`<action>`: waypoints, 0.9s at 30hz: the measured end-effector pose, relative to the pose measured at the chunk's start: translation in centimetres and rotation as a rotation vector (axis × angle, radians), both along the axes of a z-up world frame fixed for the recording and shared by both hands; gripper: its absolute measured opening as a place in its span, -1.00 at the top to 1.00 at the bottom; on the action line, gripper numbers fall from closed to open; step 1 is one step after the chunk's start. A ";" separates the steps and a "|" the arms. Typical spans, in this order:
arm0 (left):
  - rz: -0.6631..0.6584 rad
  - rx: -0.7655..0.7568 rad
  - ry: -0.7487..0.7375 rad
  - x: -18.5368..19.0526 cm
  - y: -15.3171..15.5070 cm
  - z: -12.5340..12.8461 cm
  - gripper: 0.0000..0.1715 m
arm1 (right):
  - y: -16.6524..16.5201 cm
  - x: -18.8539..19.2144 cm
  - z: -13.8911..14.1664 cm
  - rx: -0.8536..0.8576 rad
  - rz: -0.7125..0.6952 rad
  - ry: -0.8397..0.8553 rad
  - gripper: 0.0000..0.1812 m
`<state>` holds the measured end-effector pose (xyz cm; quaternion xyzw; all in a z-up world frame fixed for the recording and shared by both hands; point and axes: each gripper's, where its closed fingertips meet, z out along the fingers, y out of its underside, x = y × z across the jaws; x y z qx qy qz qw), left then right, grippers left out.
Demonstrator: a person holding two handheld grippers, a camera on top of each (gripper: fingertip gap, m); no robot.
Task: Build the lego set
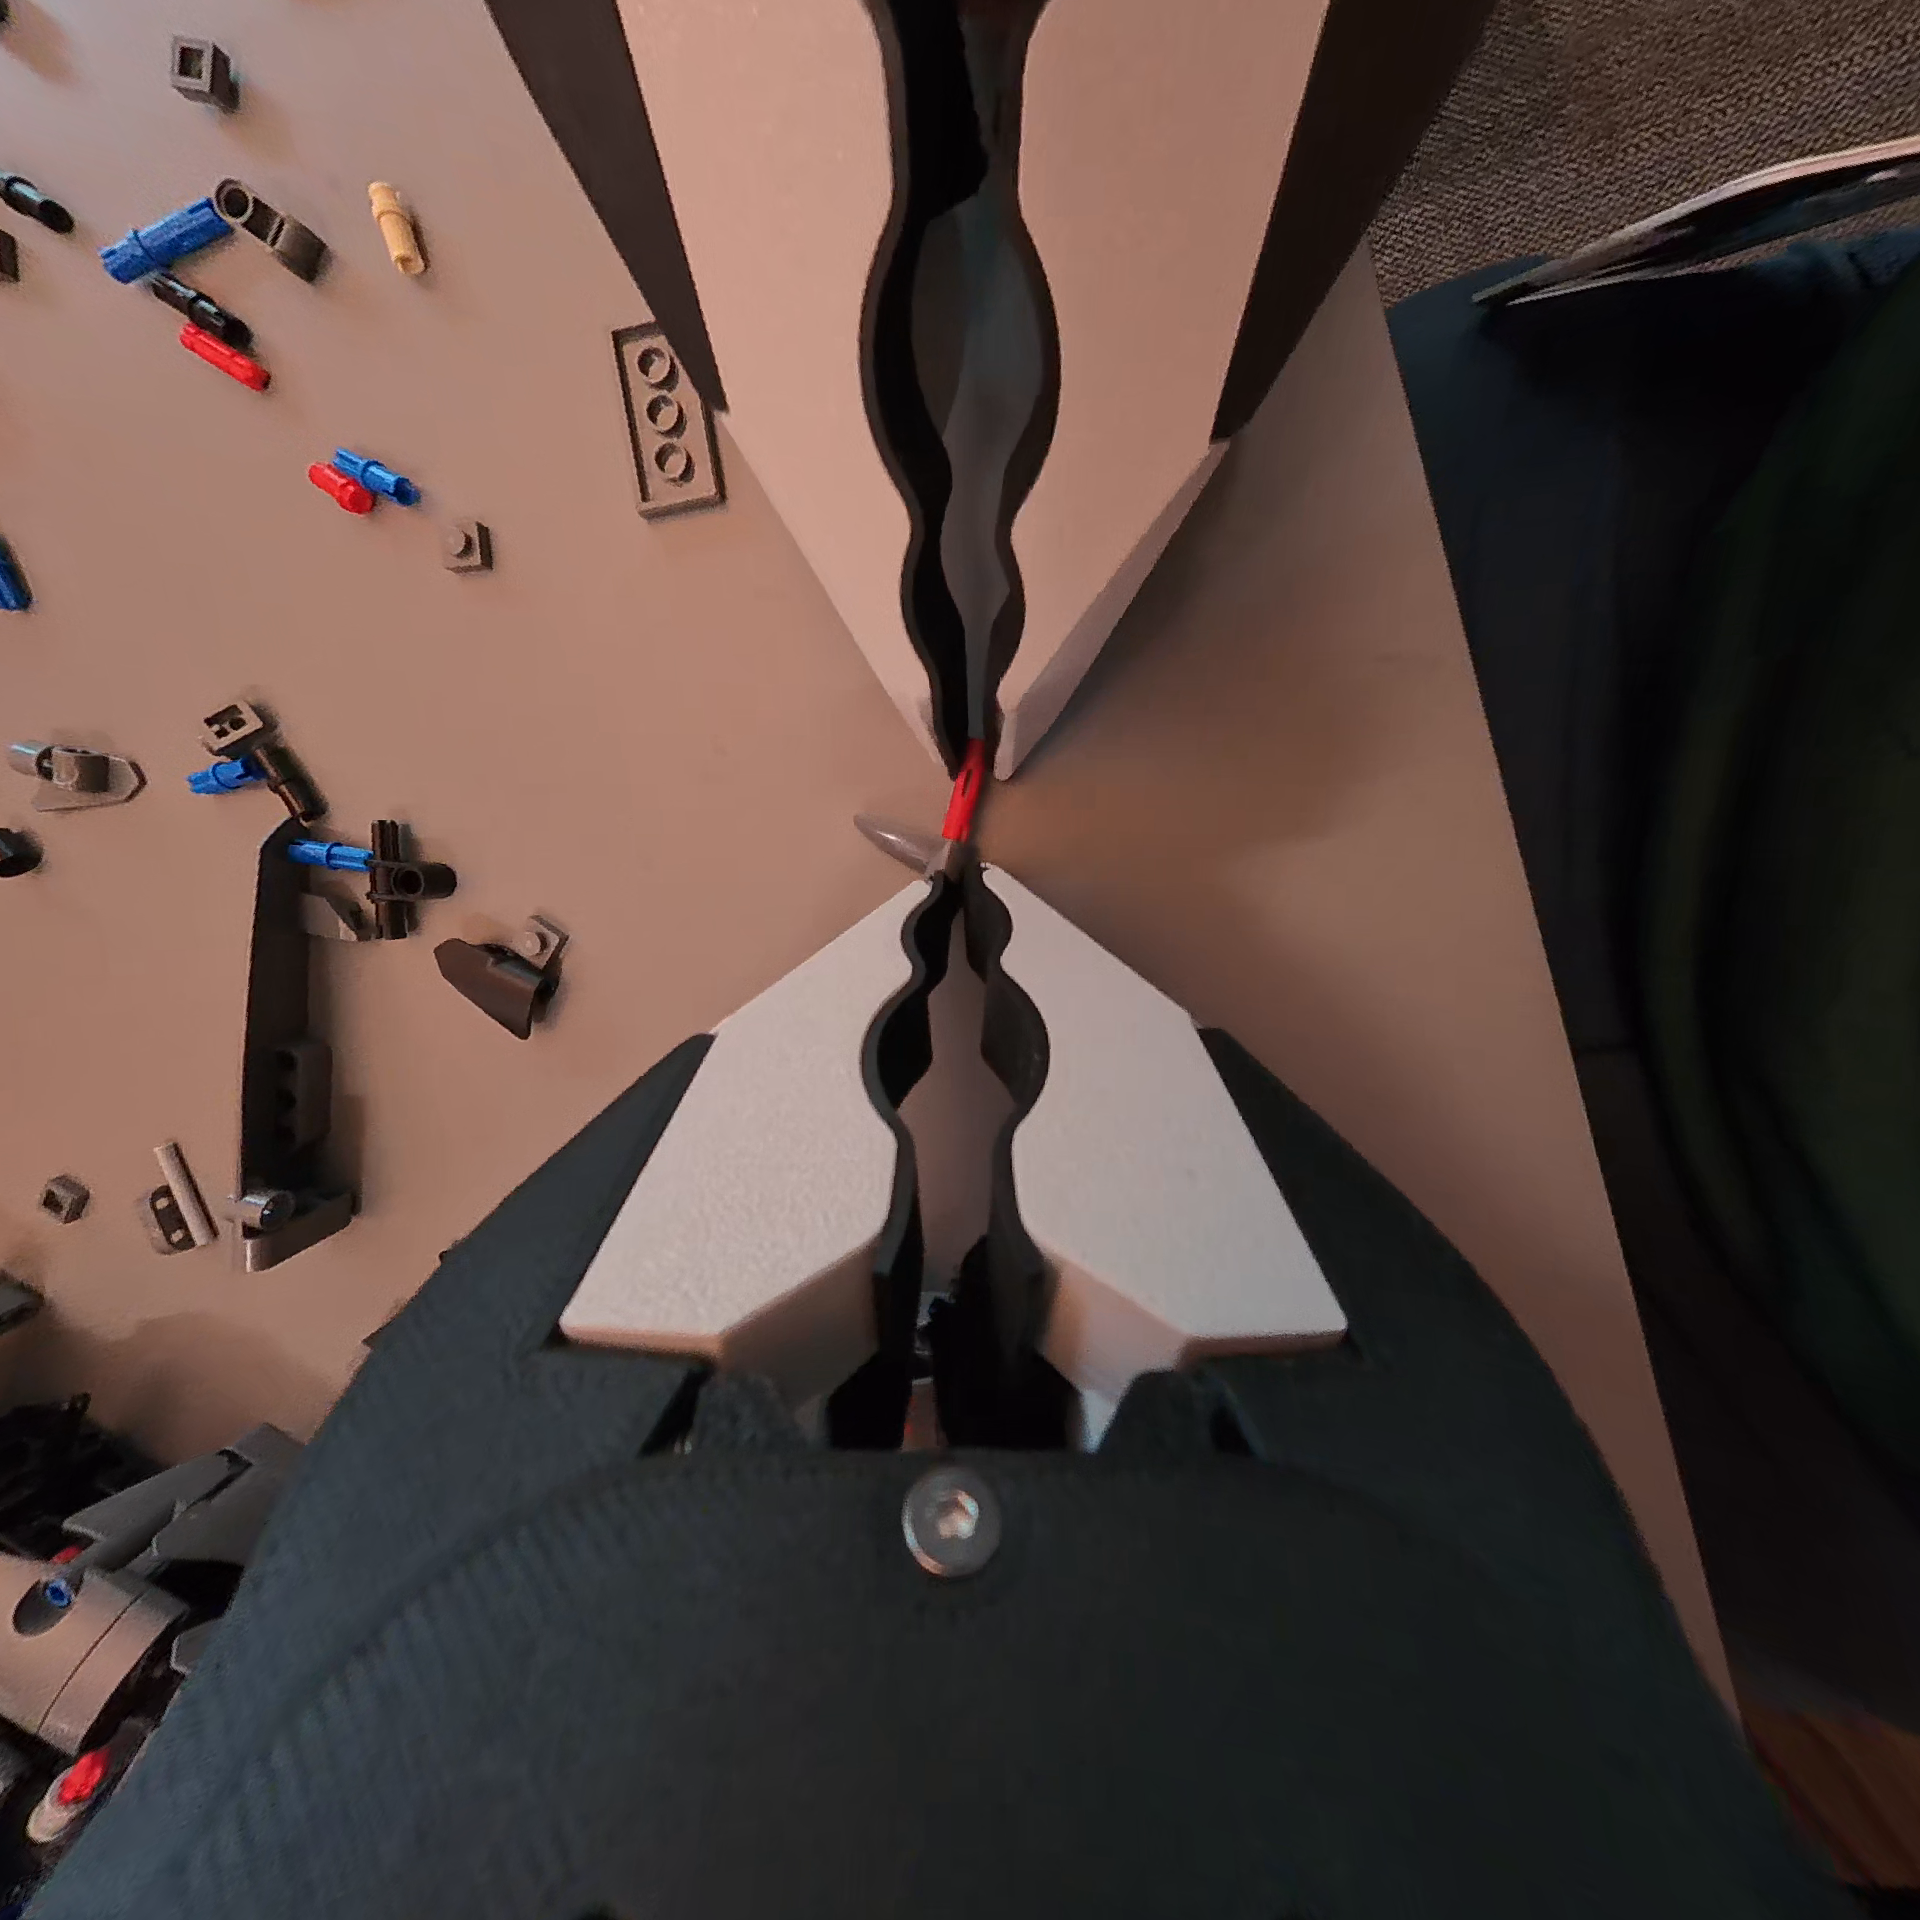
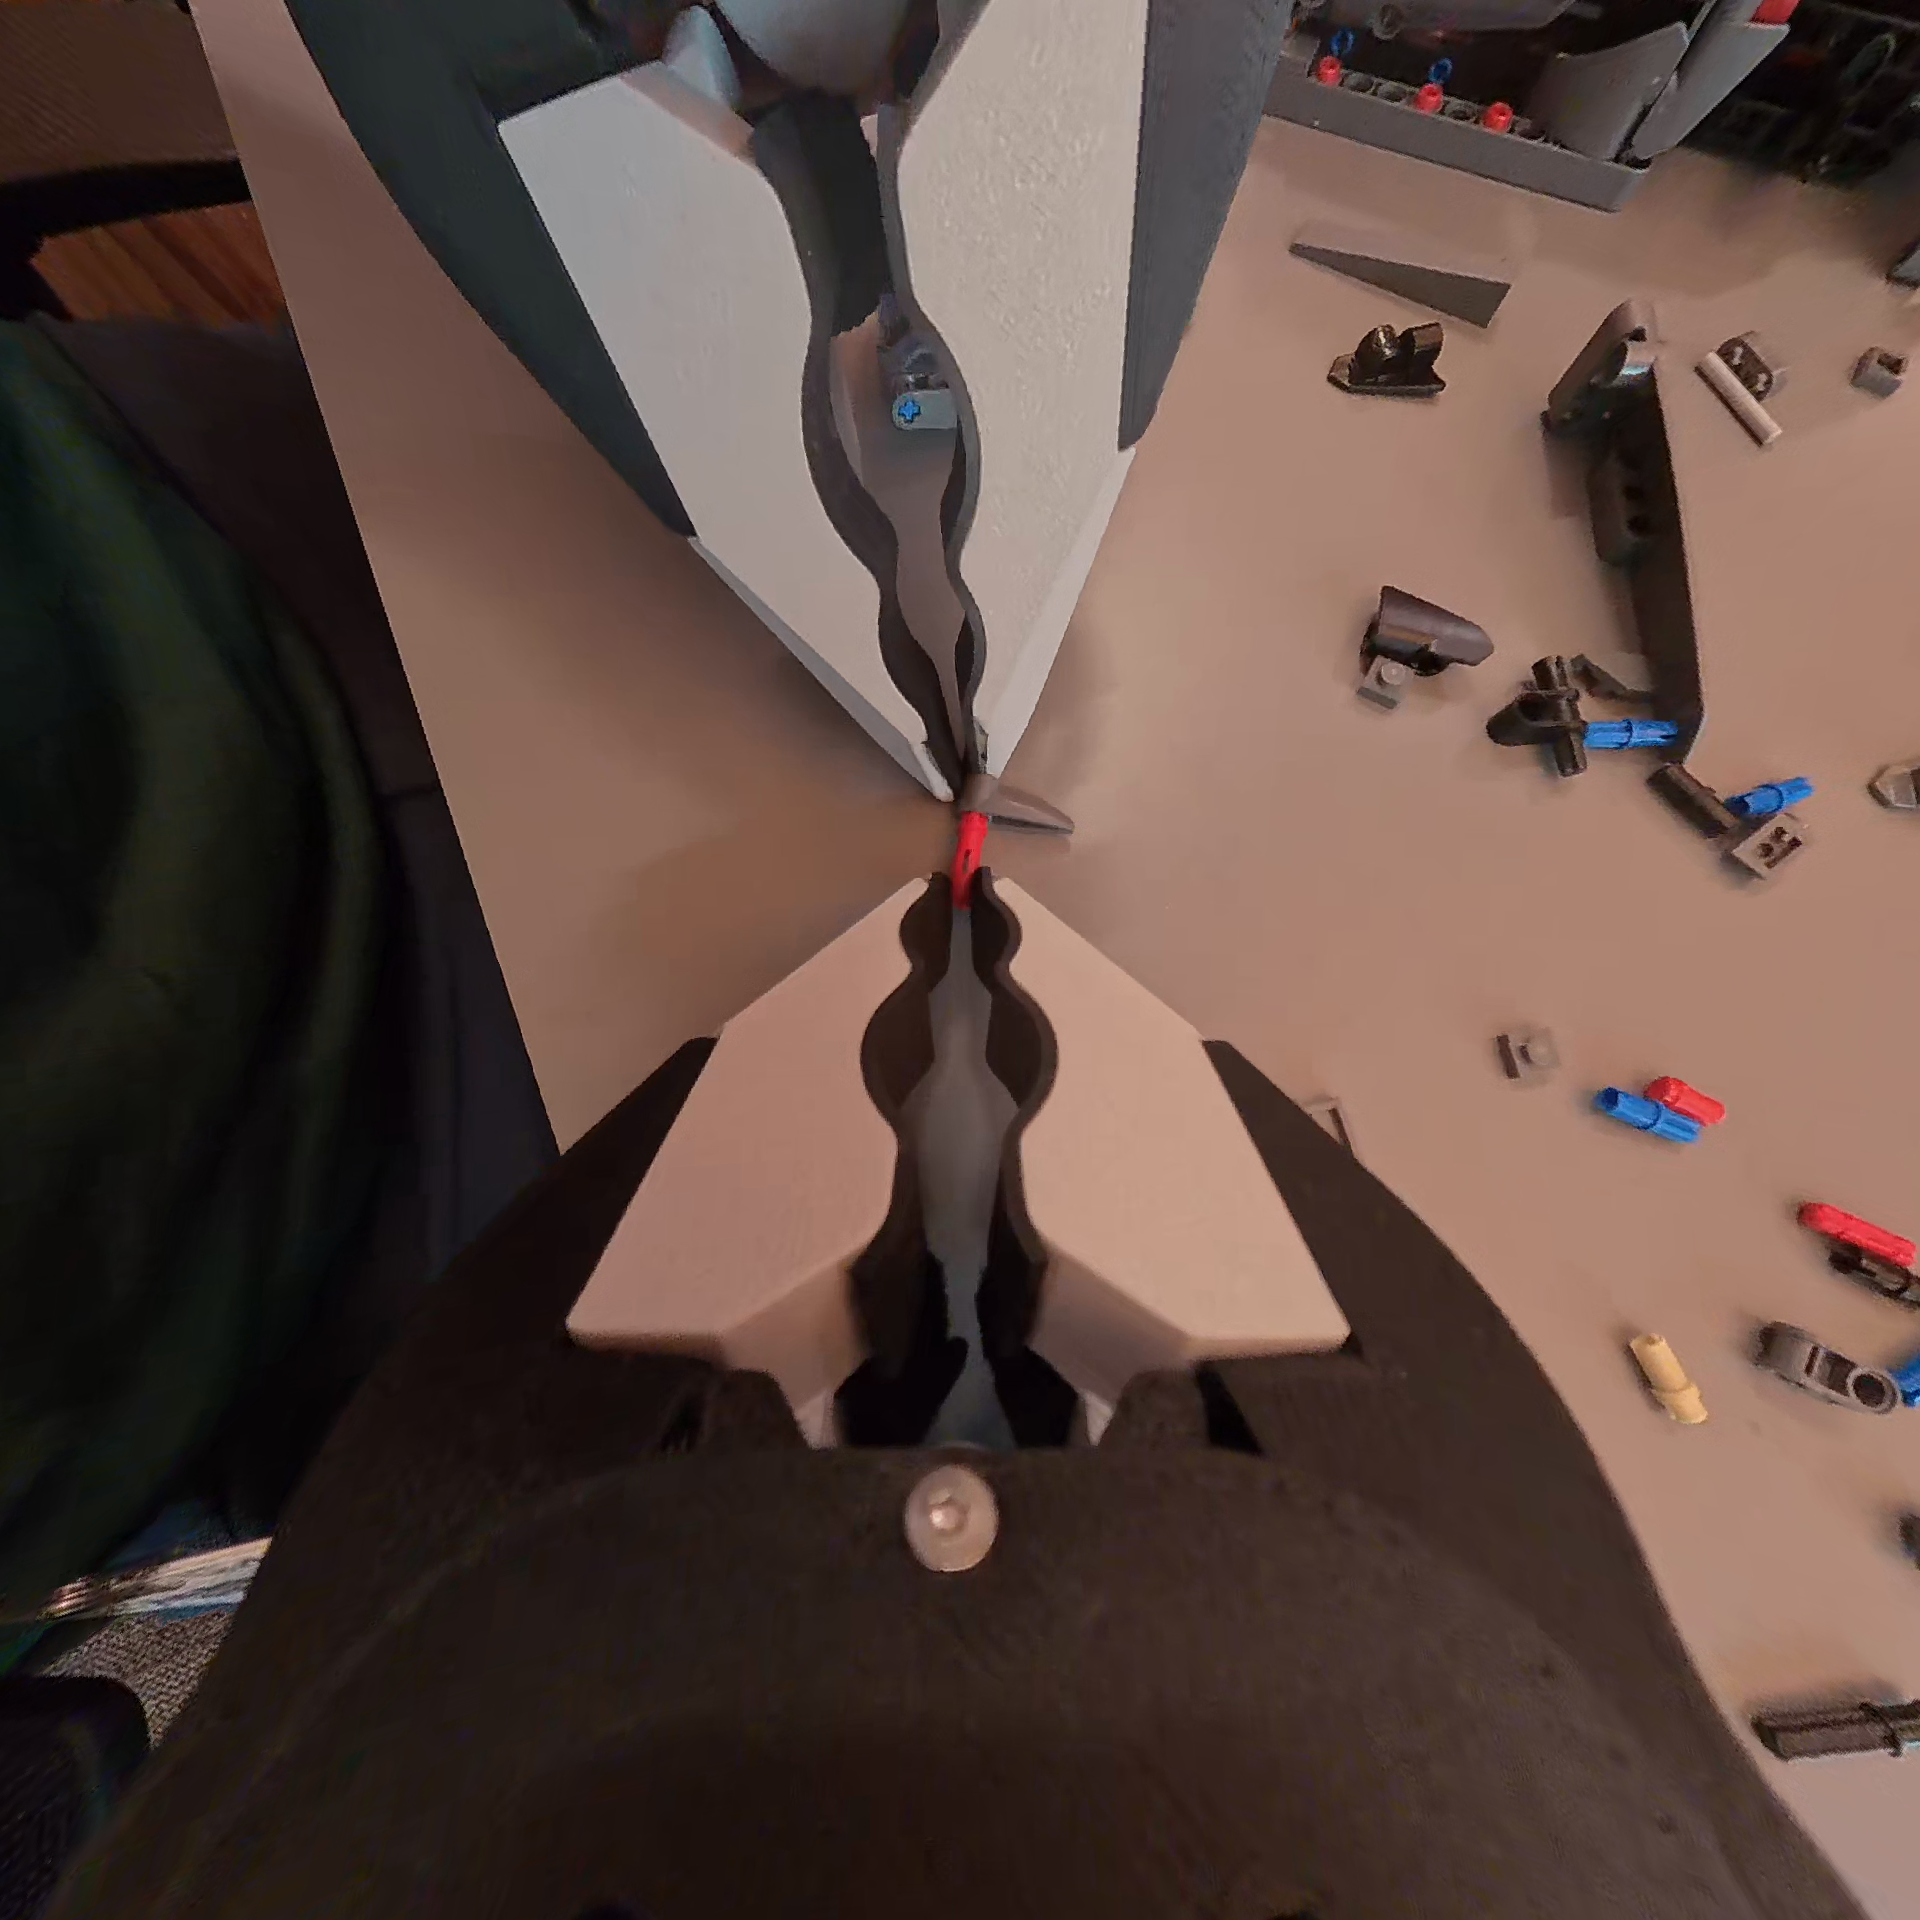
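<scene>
My left gripper (image 1: 951,883) is pinched together on a small grey pointed piece (image 1: 899,840), whose tip sticks out to one side of the fingertips. My right gripper (image 2: 964,891) faces it tip to tip, clamped on a red pin (image 2: 971,844). The pin's free end meets the grey piece right between the two grippers, above the pale surface (image 1: 644,675) near its edge. I judge I'm in the middle of pressing the pin into the grey piece; whether it is fully seated I cannot tell, the joint being too small and partly hidden by the fingertips.

Further out in the left wrist view, plenty of loose parts lie scattered: a flat grey plate with three studs (image 1: 667,421), a tan pin (image 1: 399,227), blue pins and red pins in small clusters, and a long dark beam (image 1: 286,1049) with a blue pin and a black connector at its upper end. A curved dark slope piece (image 1: 504,977) sits just beside that.

At the far edge in the right wrist view stands the partly built grey model (image 2: 1455,145), with red and blue pins already seated along its top row, and a dark wedge plate (image 2: 1403,283) lying near it.

So some structure is done, but going by the many unused parts on the surface, I'd say the build has a good way to go. This small sub-assembly must still be finished and then joined to the model.
</scene>
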<state>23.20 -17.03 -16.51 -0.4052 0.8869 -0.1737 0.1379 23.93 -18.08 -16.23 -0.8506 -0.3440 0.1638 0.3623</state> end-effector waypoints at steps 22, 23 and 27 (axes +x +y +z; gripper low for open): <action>0.164 0.019 -0.204 -1.3 1.1 3.6 0.76 | 0.7 -0.7 2.7 0.084 -0.048 0.159 0.99; 0.171 0.035 -0.217 -1.4 1.1 3.5 0.74 | 0.8 -0.7 3.0 0.094 -0.049 0.179 0.99; 0.286 -0.075 -0.277 -1.2 1.2 4.0 0.67 | 1.3 -0.5 4.6 0.170 -0.066 0.231 0.99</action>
